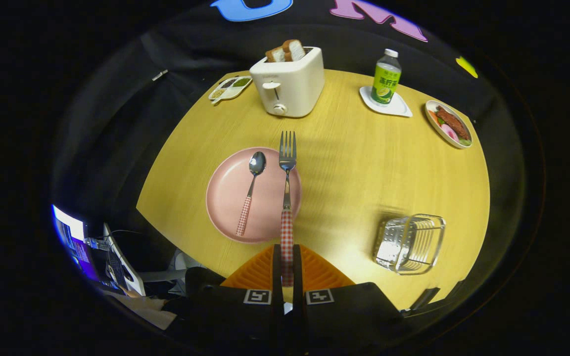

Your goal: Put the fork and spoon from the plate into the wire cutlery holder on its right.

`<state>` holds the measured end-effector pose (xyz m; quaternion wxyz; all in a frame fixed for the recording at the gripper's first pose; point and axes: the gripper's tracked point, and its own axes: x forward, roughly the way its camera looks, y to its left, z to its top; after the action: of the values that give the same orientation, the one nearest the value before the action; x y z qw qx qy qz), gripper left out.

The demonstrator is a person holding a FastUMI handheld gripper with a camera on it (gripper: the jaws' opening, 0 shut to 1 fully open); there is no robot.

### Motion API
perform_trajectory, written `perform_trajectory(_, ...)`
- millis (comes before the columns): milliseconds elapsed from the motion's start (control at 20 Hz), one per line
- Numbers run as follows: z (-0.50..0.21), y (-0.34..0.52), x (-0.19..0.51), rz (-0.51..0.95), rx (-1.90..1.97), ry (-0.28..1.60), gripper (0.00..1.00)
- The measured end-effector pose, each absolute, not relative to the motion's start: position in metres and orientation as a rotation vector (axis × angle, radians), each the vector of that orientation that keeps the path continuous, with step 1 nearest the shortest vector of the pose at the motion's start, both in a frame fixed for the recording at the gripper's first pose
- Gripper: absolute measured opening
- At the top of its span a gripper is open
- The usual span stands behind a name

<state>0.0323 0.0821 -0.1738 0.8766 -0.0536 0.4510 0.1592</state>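
Note:
My gripper (pixel 287 269) is shut on the fork (pixel 287 183), both fingers pressed on its red-checked handle. The fork points straight ahead, lifted above the right side of the pink plate (pixel 225 198), its tines reaching past the plate's far rim. The spoon (pixel 251 190), with the same checked handle, lies on the plate to the left of the fork, bowl toward the toaster. The wire cutlery holder (pixel 409 244) stands on the yellow table to the right of the plate and of my fingers, with nothing visible inside it.
A white toaster (pixel 288 81) with bread slices stands beyond the plate. A small divided dish (pixel 229 88) is to its left. A green bottle (pixel 386 77) on a white coaster and a plate of food (pixel 449 123) are at the far right. The table edge runs near my fingers.

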Motion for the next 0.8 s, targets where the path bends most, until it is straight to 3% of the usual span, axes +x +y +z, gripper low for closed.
perform_trajectory(800, -0.148, -0.115, -0.028, 0.326, -0.404, 1.267, 0.1)
